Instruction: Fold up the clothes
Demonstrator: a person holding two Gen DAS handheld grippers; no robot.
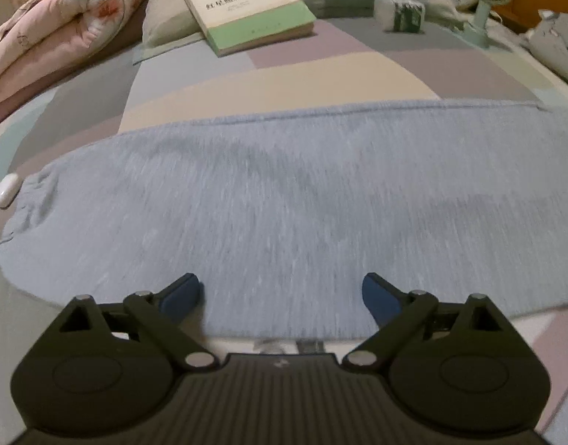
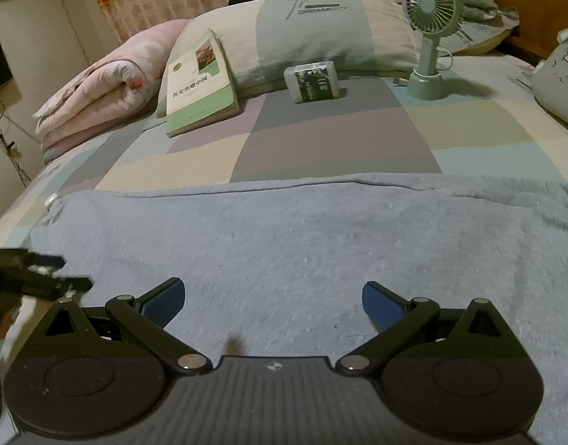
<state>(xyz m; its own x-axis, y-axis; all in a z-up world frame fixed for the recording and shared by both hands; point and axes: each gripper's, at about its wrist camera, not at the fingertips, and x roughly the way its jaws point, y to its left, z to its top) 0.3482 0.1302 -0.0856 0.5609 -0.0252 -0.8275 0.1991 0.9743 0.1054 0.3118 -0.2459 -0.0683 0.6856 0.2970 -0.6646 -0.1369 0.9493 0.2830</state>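
Now a soft, light grey-blue knit garment [image 1: 284,200] is lying flat across the bed, just ahead of both grippers' spread, empty blue fingers [image 1: 183,293]. Likely limp and easily bunching, it is probably best pinched at its near hem.

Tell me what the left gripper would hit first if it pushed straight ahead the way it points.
Most likely the blue-grey garment: the open left gripper sits low over its near edge, angled toward the cloth. The book lies well beyond.
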